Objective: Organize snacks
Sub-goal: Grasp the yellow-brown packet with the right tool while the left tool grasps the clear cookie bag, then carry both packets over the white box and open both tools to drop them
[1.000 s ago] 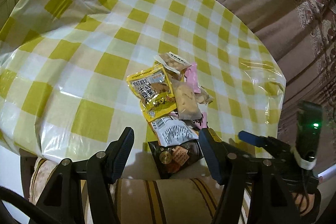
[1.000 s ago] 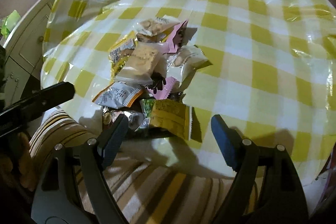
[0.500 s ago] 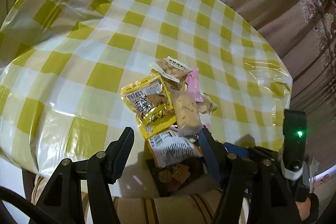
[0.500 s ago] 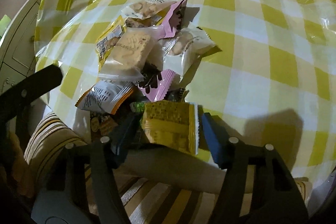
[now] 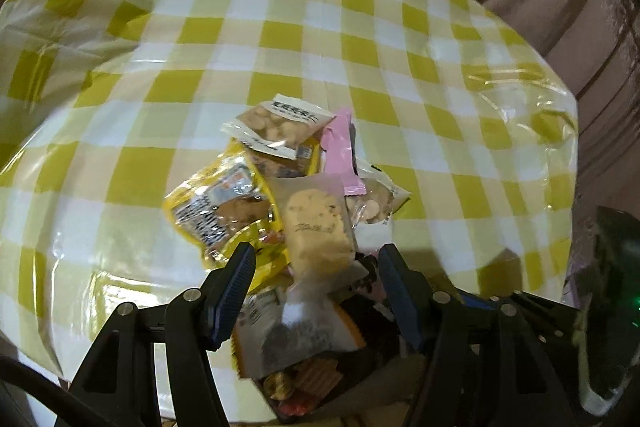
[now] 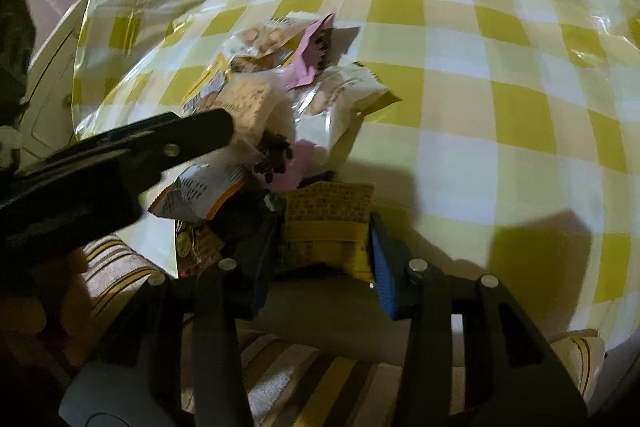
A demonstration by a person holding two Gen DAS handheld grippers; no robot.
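The right gripper [image 6: 324, 247] has just been closing — its jaws now clamp the yellow packet [image 6: 326, 223]; the left gripper [image 5: 316, 275] gapes over the clear biscuit pack [image 5: 316, 227].

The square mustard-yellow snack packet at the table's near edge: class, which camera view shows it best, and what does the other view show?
The right wrist view: the square mustard-yellow snack packet lies unobstructed, between the right tool fingers, whose jaws have just been closing. In the left wrist view I cannot find it; other wrappers and the left tool cover that spot.

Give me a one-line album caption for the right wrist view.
Right gripper, jaws just closing, clamps a yellow snack packet at the snack pile's near edge on a checked tablecloth.
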